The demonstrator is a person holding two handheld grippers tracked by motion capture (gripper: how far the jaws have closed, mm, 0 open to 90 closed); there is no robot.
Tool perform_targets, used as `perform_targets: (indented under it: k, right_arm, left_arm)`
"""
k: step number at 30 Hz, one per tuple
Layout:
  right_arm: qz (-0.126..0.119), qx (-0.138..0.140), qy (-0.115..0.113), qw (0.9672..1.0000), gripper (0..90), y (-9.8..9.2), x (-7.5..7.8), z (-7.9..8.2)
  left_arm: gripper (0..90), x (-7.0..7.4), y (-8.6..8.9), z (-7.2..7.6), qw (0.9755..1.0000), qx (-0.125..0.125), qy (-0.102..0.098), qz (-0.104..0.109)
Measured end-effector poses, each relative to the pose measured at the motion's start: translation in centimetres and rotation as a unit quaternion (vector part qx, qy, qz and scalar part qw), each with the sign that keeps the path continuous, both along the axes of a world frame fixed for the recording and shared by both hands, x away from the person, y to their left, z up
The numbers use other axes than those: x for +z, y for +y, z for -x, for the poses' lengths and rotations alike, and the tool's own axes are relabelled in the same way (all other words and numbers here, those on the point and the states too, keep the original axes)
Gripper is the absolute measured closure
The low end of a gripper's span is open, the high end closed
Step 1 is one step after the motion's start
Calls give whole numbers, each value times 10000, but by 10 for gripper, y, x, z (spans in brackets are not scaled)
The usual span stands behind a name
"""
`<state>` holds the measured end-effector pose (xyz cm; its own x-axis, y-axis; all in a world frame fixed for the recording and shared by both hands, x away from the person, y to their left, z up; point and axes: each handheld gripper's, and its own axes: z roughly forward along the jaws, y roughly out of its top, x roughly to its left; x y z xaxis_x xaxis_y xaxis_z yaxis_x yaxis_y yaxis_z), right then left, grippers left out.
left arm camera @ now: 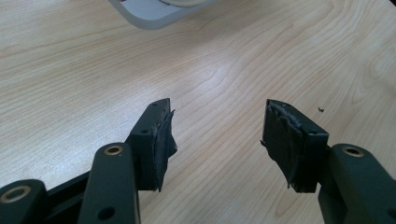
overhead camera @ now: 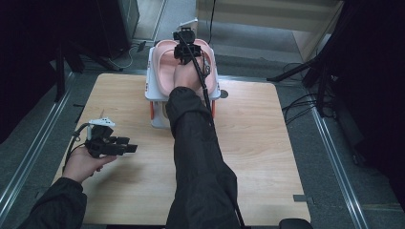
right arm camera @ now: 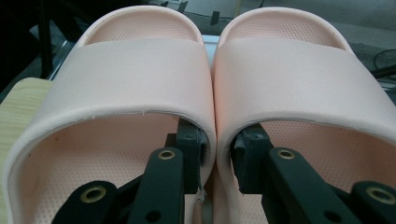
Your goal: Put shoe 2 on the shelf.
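A white rack (overhead camera: 155, 90) stands at the far edge of the bench (overhead camera: 258, 143), and a pair of pink slippers (overhead camera: 165, 64) sits side by side on top of it. In the right gripper view the left slipper (right arm camera: 135, 70) and the right slipper (right arm camera: 303, 74) touch along their inner walls. The right gripper (right arm camera: 216, 161) has one jaw inside each slipper, under the straps, so the two touching inner walls lie between the jaws; the pads sit close against those walls and look clenched on them, though the contact itself is partly hidden by the strap edges.

From the high view the person's right sleeve (overhead camera: 196, 157) covers the front of the rack and most of the slippers, and the toes run past the bench's far edge. The rack's lower part is cut off behind the arm.

The left gripper (overhead camera: 112, 145) rests in the left hand (overhead camera: 83, 164), well clear of the rack near the bench's left edge, its jaws spread wide and released over bare wood (left arm camera: 217, 126). Right of the rack the bench is open
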<state>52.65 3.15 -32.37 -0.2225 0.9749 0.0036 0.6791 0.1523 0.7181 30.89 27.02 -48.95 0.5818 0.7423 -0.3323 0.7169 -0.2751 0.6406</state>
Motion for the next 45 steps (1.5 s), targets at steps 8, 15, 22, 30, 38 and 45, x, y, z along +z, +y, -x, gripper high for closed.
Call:
perform_targets:
  k: [8, 15, 22, 30, 38, 45]
  right_arm:
    - [-115, -186, -144, 9997, 743, -3, -5, -6]
    - [84, -76, -265, 9996, 650, 7, -9, -4]
    - [174, -45, -134, 9997, 492, 4, -10, -5]
    - [159, 315, -122, 9993, 425, 2, -7, 3]
    - [110, 598, -189, 9980, 426, -8, -3, 16]
    - [-97, 1018, -188, 9946, 452, -22, -2, 31]
  left_arm:
    - [420, 0, 0, -3, 10000, 30, 0, 20]
    - [420, 0, -1, -5, 10000, -21, 7, -13]
    - [421, 1, -1, -6, 10000, -3, -34, 4]
    - [421, 0, -4, -12, 9999, -11, 11, -122]
    - [421, -2, -9, -21, 9998, -25, 71, -198]
    - [421, -3, -13, -26, 9996, -107, 94, -231]
